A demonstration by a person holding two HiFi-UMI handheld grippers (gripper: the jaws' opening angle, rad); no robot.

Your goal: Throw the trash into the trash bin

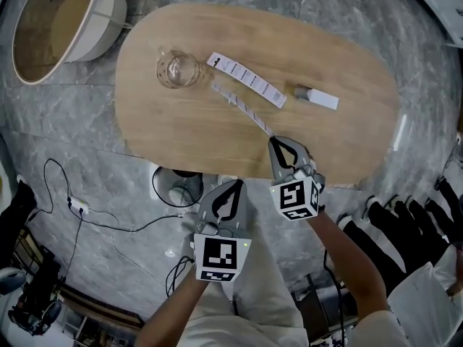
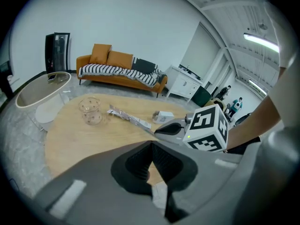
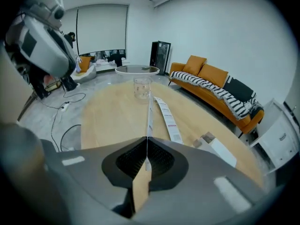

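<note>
A long thin strip wrapper (image 1: 242, 107) slants up off the oval wooden table (image 1: 188, 136), and my right gripper (image 1: 274, 142) is shut on its near end. In the right gripper view the strip (image 3: 149, 111) runs straight out from between the closed jaws of the right gripper (image 3: 146, 146). My left gripper (image 1: 235, 185) hangs below the table's near edge, shut with nothing in it; its own view shows the left gripper (image 2: 151, 156) with the jaws meeting. The white trash bin (image 1: 108, 13) stands on the floor at the far left.
On the table stand a clear glass cup (image 1: 177, 69), a white printed paper strip (image 1: 246, 79) and a small white box (image 1: 316, 96). Cables and a power strip (image 1: 78, 207) lie on the marble floor. An orange sofa (image 2: 117, 69) stands by the far wall.
</note>
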